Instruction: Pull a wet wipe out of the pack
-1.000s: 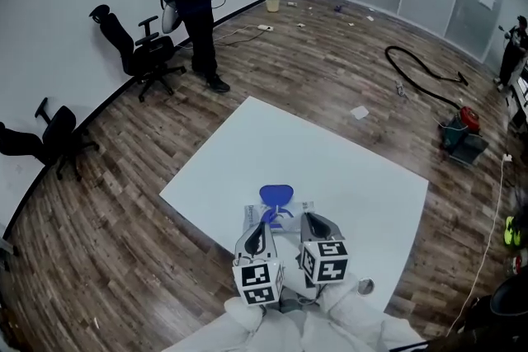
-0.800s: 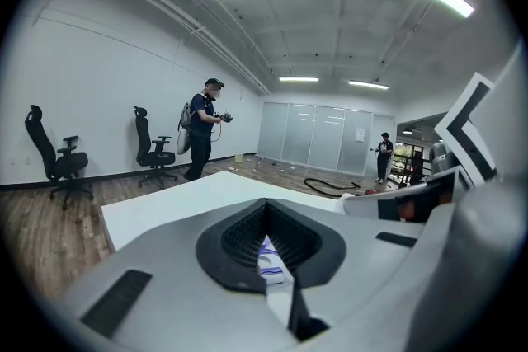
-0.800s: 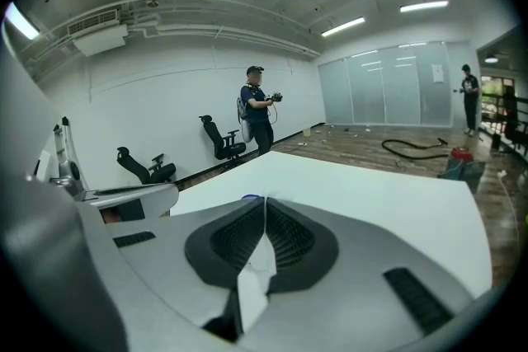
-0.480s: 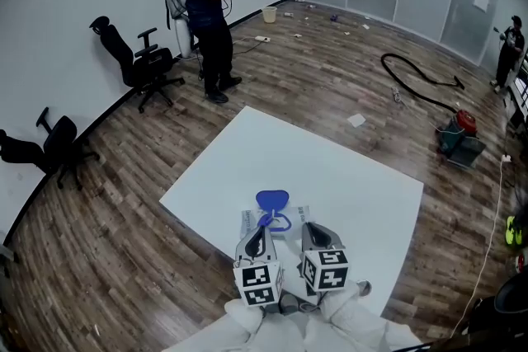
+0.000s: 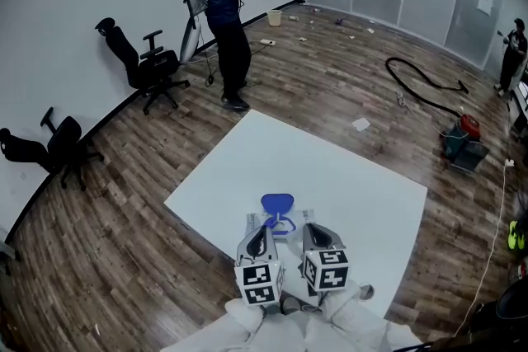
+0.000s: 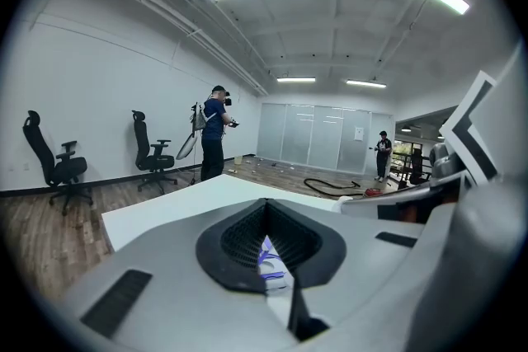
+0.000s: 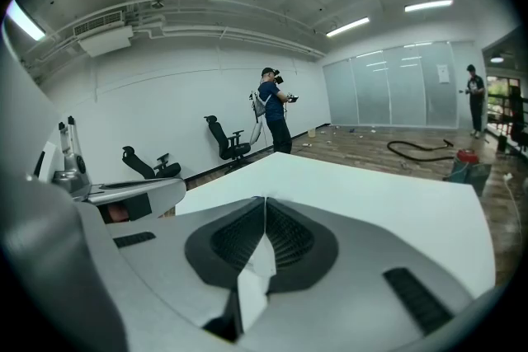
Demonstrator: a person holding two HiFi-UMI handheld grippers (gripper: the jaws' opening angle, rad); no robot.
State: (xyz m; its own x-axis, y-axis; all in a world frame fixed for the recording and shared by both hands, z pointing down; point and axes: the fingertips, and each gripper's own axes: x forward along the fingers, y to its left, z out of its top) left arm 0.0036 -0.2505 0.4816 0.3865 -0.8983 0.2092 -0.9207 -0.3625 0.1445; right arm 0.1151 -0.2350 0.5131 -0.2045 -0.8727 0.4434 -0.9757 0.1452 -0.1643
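The wet wipe pack lies near the front of the white table, its blue lid flipped open toward the far side. My left gripper is shut on the pack's near left edge; white film with purple print shows between its jaws. My right gripper sits just right of it, shut on a white wet wipe that hangs pinched between its jaws. In the head view the two gripper bodies hide most of the pack.
A person with grippers stands past the table's far left corner. Two office chairs stand by the left wall. A black hose and a red vacuum lie on the floor to the right. A small round object rests by the table's near edge.
Both grippers have kept their place and grip. The person in the background has walked to the right, closer to the table's far corner.
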